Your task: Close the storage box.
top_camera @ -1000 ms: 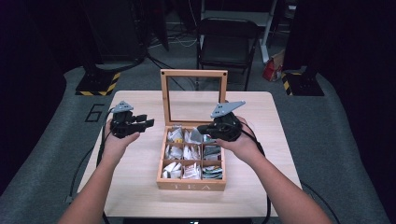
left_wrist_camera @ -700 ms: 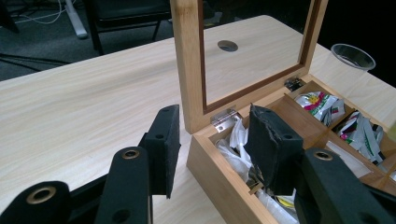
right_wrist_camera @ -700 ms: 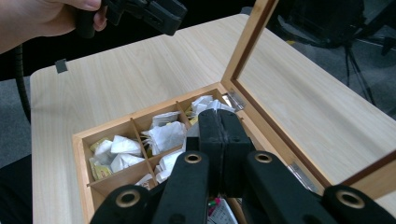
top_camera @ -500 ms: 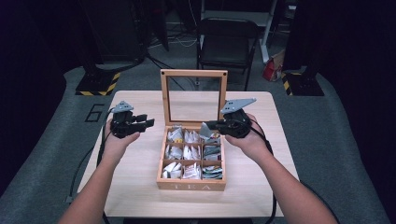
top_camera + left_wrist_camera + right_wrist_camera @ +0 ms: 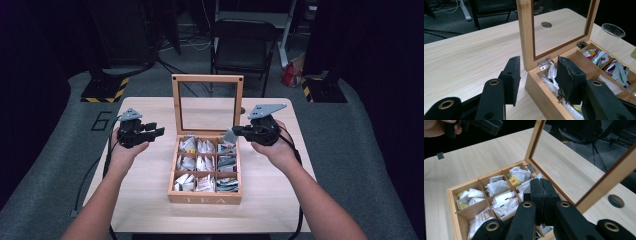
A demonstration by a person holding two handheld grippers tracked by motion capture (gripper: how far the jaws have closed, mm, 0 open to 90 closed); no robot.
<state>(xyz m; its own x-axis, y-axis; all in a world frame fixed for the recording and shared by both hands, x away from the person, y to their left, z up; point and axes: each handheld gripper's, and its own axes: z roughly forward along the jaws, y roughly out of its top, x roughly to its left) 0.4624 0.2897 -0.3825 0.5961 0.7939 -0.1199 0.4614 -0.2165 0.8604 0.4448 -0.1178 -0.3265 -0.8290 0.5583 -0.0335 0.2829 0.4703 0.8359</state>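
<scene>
Tea bag (image 5: 230,135) now hangs pinched between the pressed-together jaws of the right gripper (image 5: 239,132), lifted clear above the back right compartment of the tea box (image 5: 206,198); a second ago that gripper was down among the packets. Judging by this, a bag is being taken out. The left gripper (image 5: 159,131) hovers beside the box, jaws wide and empty. "TEA" marks the box front; one packet (image 5: 514,180) reads Lipton.

A pale wood table (image 5: 150,200) carries a light tan wooden box (image 5: 205,197) of white and grey tea packets (image 5: 205,162), one packet (image 5: 514,180) yellow with red, between 2 black grippers topped by grey plates.
</scene>
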